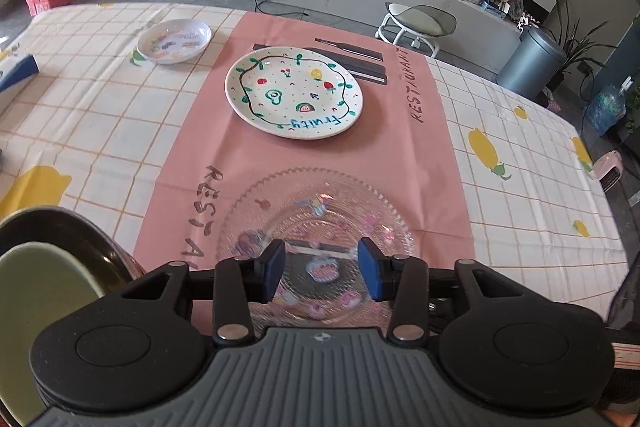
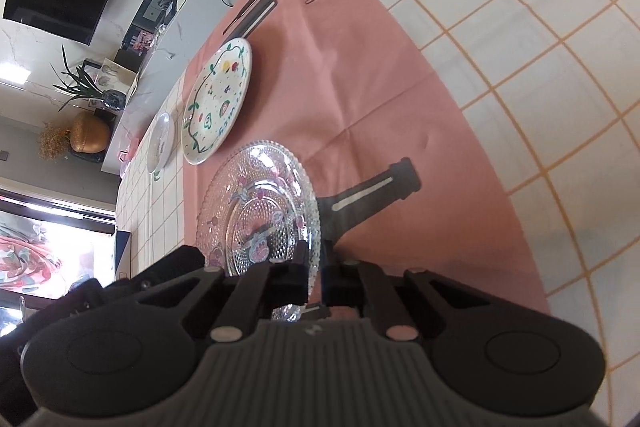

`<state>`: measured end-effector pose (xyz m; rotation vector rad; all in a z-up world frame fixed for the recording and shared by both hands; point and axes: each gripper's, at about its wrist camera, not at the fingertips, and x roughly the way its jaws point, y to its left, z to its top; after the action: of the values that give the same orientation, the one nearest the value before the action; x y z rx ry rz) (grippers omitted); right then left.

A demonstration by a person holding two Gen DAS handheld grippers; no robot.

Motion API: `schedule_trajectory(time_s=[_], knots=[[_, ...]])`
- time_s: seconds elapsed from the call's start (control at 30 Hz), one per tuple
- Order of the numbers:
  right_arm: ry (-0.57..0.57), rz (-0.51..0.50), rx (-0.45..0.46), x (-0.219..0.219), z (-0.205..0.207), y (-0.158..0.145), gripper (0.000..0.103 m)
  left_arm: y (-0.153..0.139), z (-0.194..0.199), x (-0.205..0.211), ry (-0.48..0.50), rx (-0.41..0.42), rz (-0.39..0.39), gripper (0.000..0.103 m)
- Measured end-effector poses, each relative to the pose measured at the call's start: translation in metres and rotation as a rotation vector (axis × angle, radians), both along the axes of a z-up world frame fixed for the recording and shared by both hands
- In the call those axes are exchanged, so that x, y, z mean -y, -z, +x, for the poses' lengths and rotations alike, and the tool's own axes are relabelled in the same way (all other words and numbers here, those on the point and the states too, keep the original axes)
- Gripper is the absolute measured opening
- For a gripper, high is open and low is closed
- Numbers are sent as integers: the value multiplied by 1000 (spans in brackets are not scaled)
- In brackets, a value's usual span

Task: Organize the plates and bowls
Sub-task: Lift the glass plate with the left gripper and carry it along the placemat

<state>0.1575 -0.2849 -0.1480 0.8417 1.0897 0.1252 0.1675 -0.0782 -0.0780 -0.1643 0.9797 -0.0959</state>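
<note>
The right gripper (image 2: 314, 279) had its jaws pinched on the near rim of the glass plate (image 2: 260, 203) lying on the pink mat (image 2: 380, 99), probably to lift it, while the left gripper (image 1: 322, 273) hovered half open and empty above it

right claw (image 2: 314, 269) clamping glass plate (image 2: 256, 203) (rim)

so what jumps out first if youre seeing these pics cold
The white plate painted with fruit and the word "fruity" stands out, lying mid-way up the pink placemat. Nearer, a clear glass plate with a beaded rim lies on the same mat; the right gripper is pinched shut on its edge while the left gripper hangs open over it.
</note>
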Motion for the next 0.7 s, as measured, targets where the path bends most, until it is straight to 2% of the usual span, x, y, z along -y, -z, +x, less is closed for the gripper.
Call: schedule_trajectory(time_s=[0.07,0.13,0.27,0.4,0.53,0.6,0.7], knots=[[12,-14,-3,11,-3,-2,2,4,1,11,18,24,87,51],[23,-44,-1,20,-7,-6,2,11,4,18,35,23,128,51],[40,-109,10,37,-16,-13,3,24,5,24,34,4,142,51],[57,-124,10,52,-24,-14,3,34,4,27,46,-27,130,50],[59,-120,12,56,-28,-14,3,40,2,23,38,-50,67,36],[55,-125,15,56,-29,-14,3,40,1,23,46,-46,59,25],[44,-141,16,54,-30,-16,3,39,-1,22,41,-49,44,20]])
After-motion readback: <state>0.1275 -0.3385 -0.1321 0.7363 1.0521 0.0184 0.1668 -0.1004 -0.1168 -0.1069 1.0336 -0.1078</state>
